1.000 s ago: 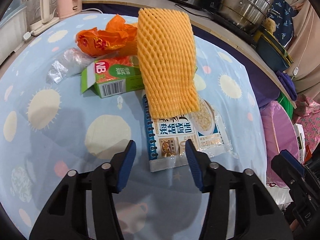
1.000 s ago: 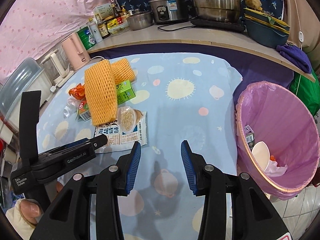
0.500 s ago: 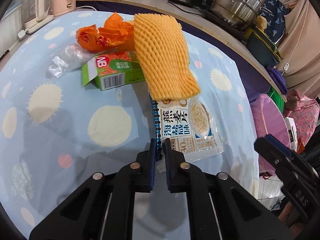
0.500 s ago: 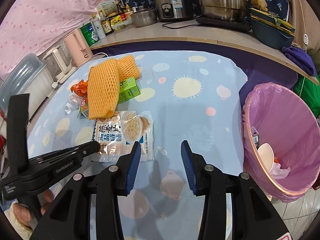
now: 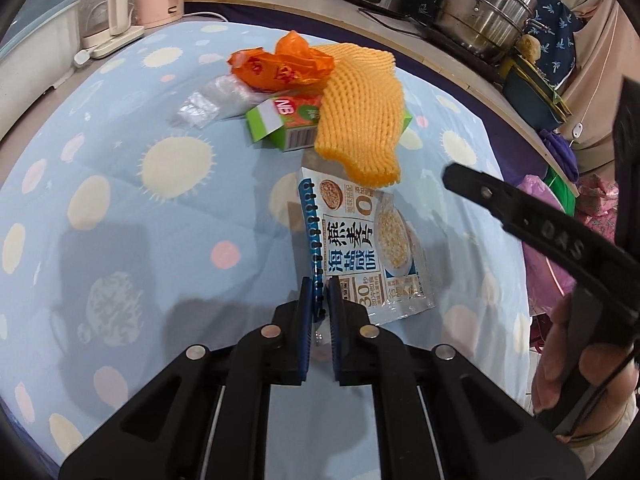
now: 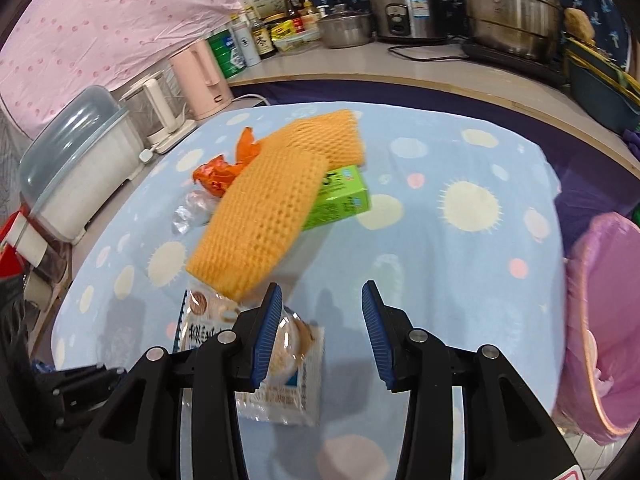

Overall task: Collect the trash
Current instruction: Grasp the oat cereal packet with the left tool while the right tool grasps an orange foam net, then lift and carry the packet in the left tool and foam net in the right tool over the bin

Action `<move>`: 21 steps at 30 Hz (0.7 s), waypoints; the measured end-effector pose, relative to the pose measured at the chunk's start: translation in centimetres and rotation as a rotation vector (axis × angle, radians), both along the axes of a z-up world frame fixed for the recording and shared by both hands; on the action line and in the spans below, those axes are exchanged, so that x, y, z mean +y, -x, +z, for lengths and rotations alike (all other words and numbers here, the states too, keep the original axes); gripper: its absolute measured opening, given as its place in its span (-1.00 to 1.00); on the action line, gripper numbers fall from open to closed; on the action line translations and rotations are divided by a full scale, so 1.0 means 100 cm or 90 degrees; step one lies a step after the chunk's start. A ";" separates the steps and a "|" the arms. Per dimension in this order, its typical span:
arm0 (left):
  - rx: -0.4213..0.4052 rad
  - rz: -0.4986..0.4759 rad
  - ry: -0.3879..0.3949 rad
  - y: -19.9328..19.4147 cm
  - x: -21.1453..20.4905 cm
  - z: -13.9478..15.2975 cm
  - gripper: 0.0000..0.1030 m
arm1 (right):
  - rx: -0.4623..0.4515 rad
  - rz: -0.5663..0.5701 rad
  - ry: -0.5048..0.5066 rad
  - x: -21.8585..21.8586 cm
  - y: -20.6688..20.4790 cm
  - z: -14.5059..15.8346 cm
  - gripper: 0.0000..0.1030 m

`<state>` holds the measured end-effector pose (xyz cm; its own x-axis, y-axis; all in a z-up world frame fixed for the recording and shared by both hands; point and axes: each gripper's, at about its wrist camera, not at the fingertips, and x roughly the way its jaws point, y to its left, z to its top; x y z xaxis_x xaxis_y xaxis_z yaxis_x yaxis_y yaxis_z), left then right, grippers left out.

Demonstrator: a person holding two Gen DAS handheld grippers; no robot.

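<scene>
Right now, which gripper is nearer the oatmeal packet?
Left. The left gripper is clamped on the oatmeal packet at its near corner; the right gripper hangs open just beside it, not touching.

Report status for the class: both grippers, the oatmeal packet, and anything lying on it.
Left hand-held gripper shut on oatmeal packet corner. Right hand-held gripper open, empty. Orange foam net overlaps packet's far edge.
</scene>
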<state>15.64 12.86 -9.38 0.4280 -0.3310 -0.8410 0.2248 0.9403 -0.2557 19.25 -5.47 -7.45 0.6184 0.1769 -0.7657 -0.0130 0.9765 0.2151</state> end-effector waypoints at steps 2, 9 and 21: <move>0.007 0.006 0.001 0.001 0.006 -0.003 -0.86 | 0.001 0.013 -0.012 0.009 -0.011 -0.001 -0.20; 0.019 0.026 0.003 0.006 0.025 -0.009 -0.86 | 0.011 0.040 -0.023 0.033 -0.043 -0.009 -0.17; 0.024 0.043 0.007 -0.001 0.032 -0.012 -0.85 | 0.055 0.042 -0.044 0.042 -0.063 -0.041 -0.69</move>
